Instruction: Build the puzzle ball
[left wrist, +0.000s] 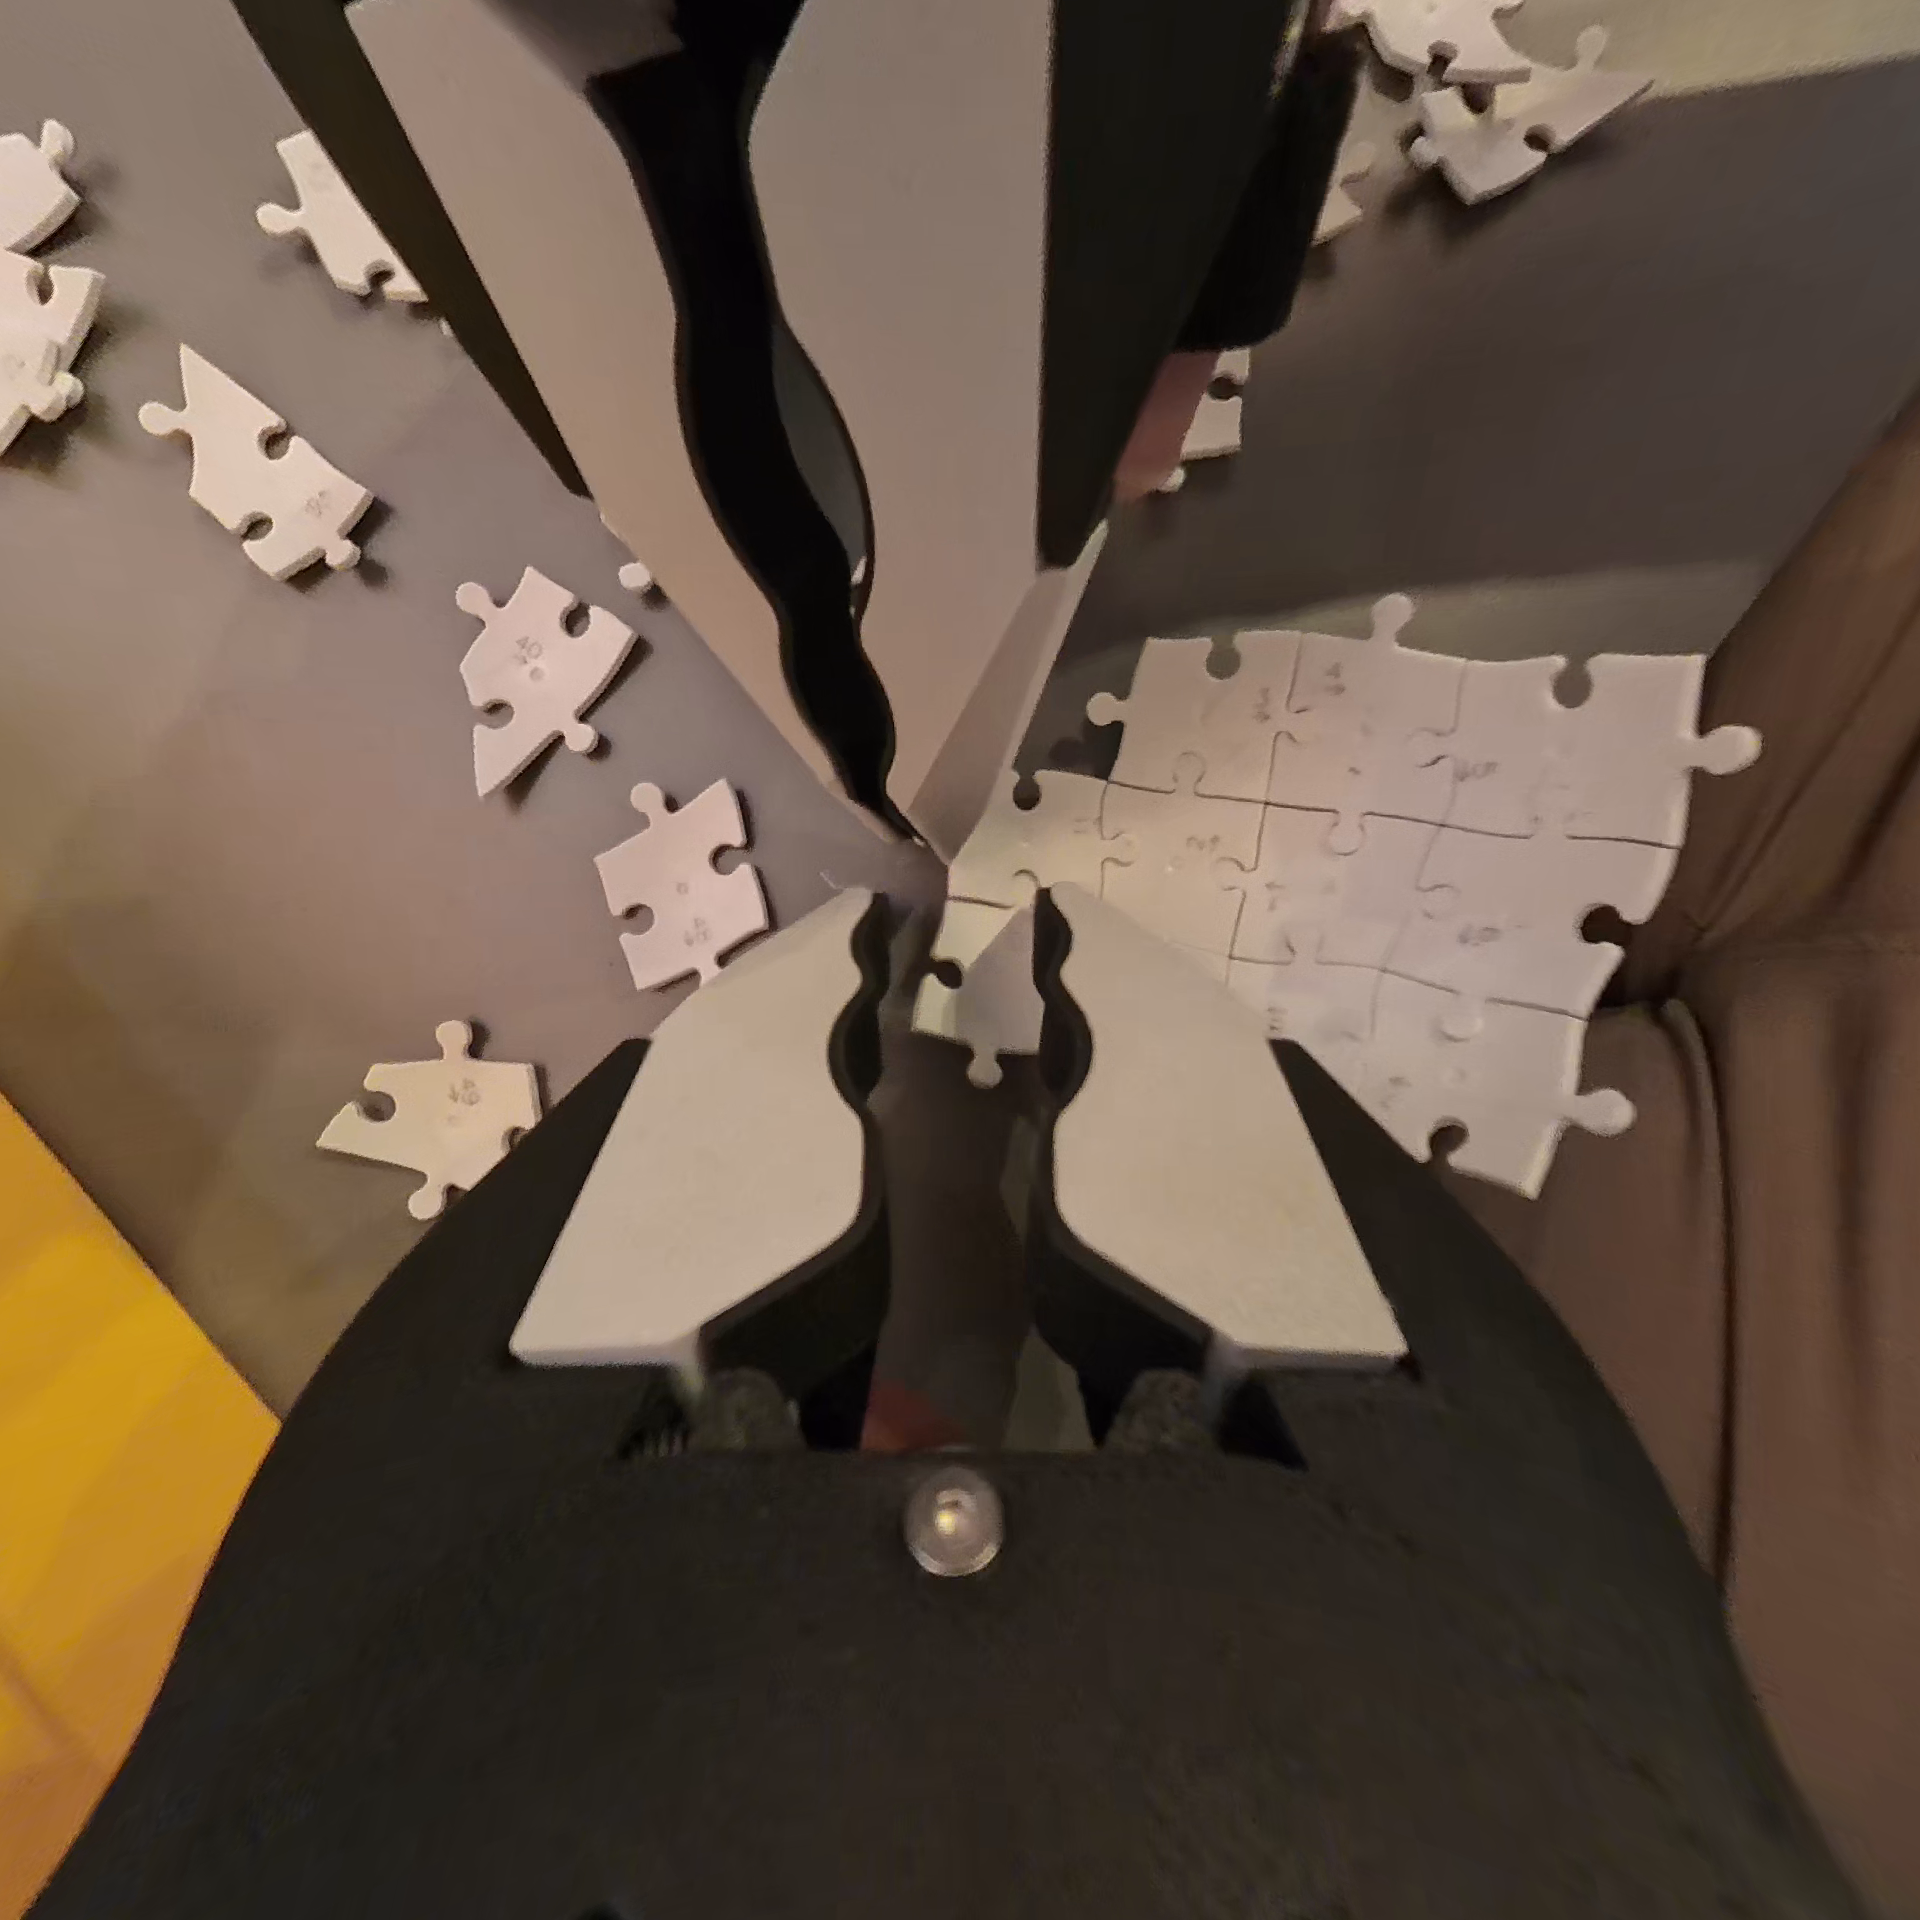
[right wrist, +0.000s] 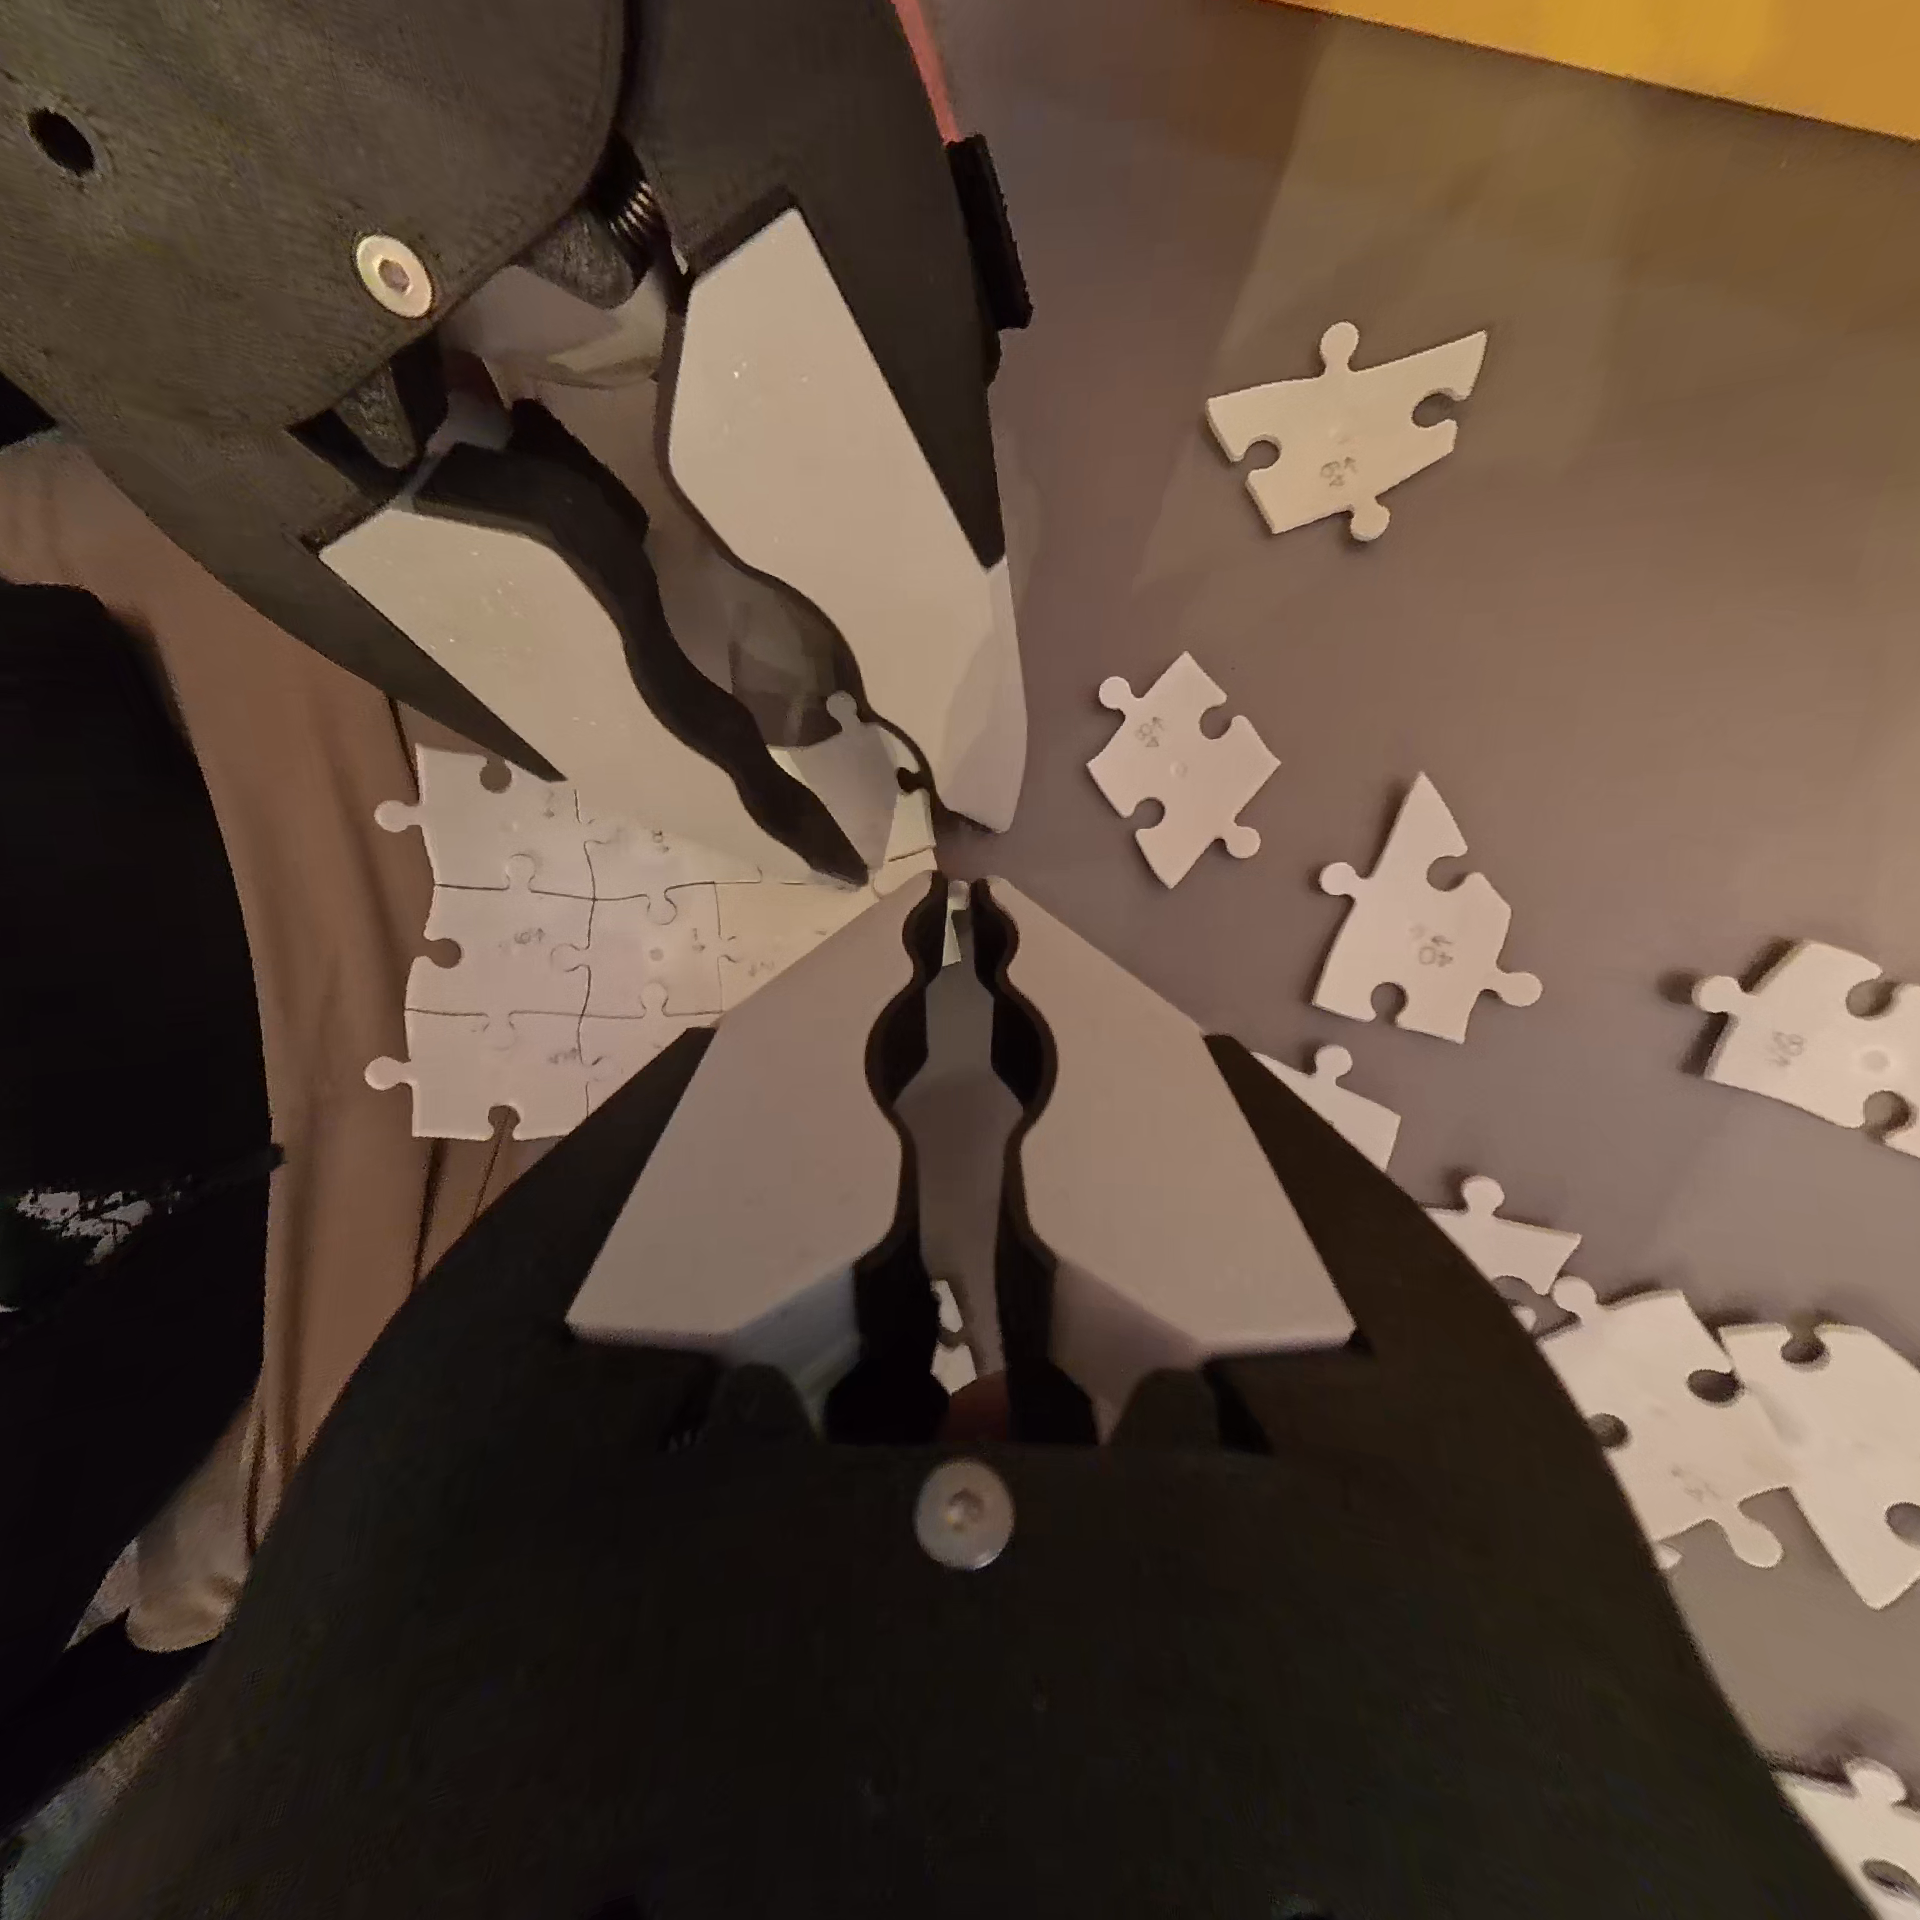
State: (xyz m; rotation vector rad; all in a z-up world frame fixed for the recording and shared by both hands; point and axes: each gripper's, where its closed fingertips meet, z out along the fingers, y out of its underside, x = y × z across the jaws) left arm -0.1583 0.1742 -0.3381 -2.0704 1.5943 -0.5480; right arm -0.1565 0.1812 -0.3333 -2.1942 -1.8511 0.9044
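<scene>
- Puzzle sheet (left wrist: 1392,894), a joined patch of white pieces, sits right of centre in the left wrist view, overhanging the worktop (left wrist: 260,831) edge.
- Left hand-held gripper (left wrist: 961,914) pinches its corner piece (left wrist: 992,997); right hand-held gripper (right wrist: 961,894) is nearly closed on that edge.
- Risk: twisting could pop joints or drop the sheet.
- Loose pieces (right wrist: 1184,769) lie scattered; no containers are visible.

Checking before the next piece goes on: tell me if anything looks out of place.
The joined sheet of pieces juts past the grey table edge, over brown fabric. Loose pieces lie scattered; none looks damaged.
</scene>
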